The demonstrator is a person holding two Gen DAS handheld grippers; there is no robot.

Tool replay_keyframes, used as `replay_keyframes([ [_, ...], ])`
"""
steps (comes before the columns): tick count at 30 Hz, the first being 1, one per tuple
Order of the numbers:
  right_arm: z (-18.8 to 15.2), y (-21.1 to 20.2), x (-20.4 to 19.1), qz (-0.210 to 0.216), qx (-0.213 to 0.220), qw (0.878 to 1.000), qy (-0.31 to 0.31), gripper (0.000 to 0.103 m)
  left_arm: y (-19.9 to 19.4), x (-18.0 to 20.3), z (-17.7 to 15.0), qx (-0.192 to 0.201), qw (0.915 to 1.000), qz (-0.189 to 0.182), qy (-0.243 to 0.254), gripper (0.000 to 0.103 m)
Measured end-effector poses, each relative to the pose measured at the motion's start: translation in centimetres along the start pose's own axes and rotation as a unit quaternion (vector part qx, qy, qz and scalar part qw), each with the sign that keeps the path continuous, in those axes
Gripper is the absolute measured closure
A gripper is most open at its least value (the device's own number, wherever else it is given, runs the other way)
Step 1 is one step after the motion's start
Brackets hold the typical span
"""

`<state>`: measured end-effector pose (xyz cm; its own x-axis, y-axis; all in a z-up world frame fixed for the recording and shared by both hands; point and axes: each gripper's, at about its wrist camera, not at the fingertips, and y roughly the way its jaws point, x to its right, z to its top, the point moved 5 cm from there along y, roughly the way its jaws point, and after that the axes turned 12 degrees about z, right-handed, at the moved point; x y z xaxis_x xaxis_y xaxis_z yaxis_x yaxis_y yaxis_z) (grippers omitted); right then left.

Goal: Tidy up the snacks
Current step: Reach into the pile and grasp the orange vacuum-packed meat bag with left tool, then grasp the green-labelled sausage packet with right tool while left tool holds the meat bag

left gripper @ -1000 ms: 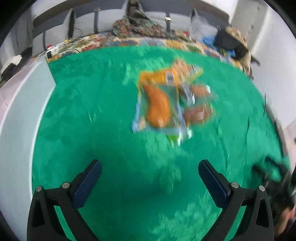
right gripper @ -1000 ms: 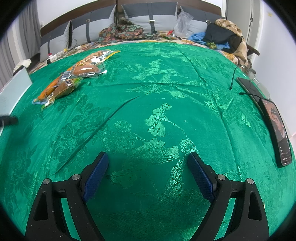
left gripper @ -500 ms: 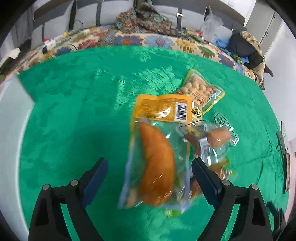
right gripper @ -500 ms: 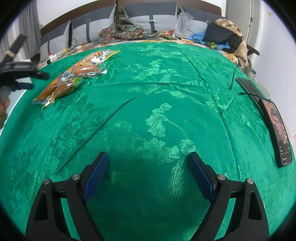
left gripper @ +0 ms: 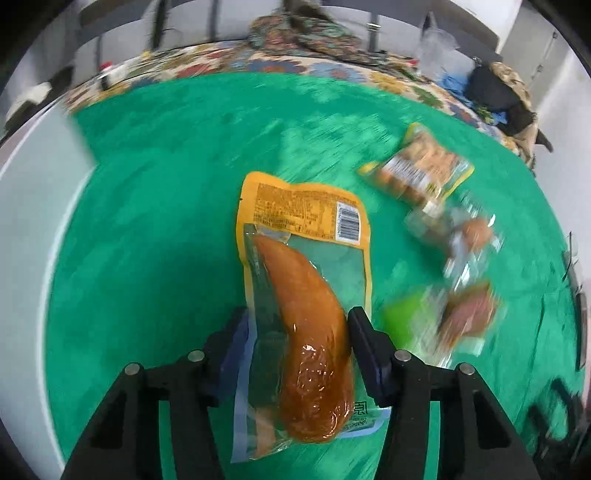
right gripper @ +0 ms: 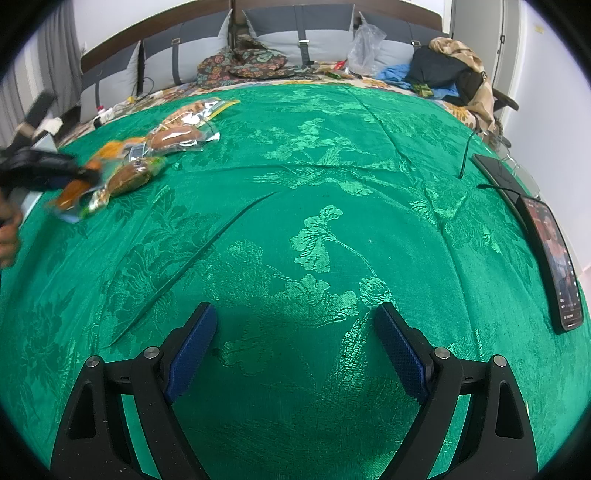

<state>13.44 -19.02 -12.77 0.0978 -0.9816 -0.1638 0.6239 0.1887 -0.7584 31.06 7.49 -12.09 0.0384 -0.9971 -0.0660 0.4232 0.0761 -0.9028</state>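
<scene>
Green brocade bedspread (right gripper: 314,206) with woven flower pattern covers the bed; a long crease runs diagonally across it. Grey strapped cushions (right gripper: 284,33) line the headboard, a patterned cloth bundle (right gripper: 240,61) and clear plastic bag (right gripper: 364,46) before them. At the right edge lie a lit phone (right gripper: 554,254), a dark tablet (right gripper: 496,170), a black cable (right gripper: 466,155), and heaped clothes (right gripper: 450,74).

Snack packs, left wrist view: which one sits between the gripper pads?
The orange-topped pack with the barcode and one long orange-brown piece inside; the left gripper is closing around it. The peanut pack lies off right.
</scene>
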Motion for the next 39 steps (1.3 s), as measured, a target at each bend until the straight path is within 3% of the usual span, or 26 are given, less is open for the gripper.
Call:
replay_keyframes([
  [6, 0.0, 0.0, 0.0, 0.0, 0.0, 1.0, 0.0, 0.013, -3.7, -4.0, -8.9, -0.012, 0.9999, 0.01, 0.003, 0.044],
  [7, 0.0, 0.0, 0.0, 0.0, 0.0, 1.0, 0.0, 0.013, -4.1, -4.4, -9.8, -0.004, 0.9999, 0.014, 0.002, 0.035],
  [8, 0.0, 0.0, 0.0, 0.0, 0.0, 1.0, 0.0, 0.013, -4.2, -4.6, -10.3, -0.002, 0.9999, 0.012, 0.0, 0.019],
  [10, 0.0, 0.0, 0.0, 0.0, 0.0, 1.0, 0.0, 0.013, -4.0, -5.1, -11.0, -0.003, 0.9998, 0.01, -0.018, 0.005],
  [12, 0.0, 0.0, 0.0, 0.0, 0.0, 1.0, 0.0, 0.013, -3.9, -4.9, -11.1, 0.015, 0.9994, 0.018, -0.024, 0.0],
  [14, 0.0, 0.0, 0.0, 0.0, 0.0, 1.0, 0.0, 0.013, -3.5, -4.5, -11.3, 0.037, 0.9979, 0.053, 0.001, 0.0],
  [17, 0.0, 0.0, 0.0, 0.0, 0.0, 1.0, 0.0, 0.013, -3.4, -4.3, -11.2, 0.075, 0.996, 0.048, 0.011, 0.0],
  [39, 0.0, -0.1, 0.0, 0.001, 0.0, 1.0, 0.001, 0.012, -3.4, -4.4, -11.1, 0.09, 0.9946, 0.05, 0.0, 0.0],
])
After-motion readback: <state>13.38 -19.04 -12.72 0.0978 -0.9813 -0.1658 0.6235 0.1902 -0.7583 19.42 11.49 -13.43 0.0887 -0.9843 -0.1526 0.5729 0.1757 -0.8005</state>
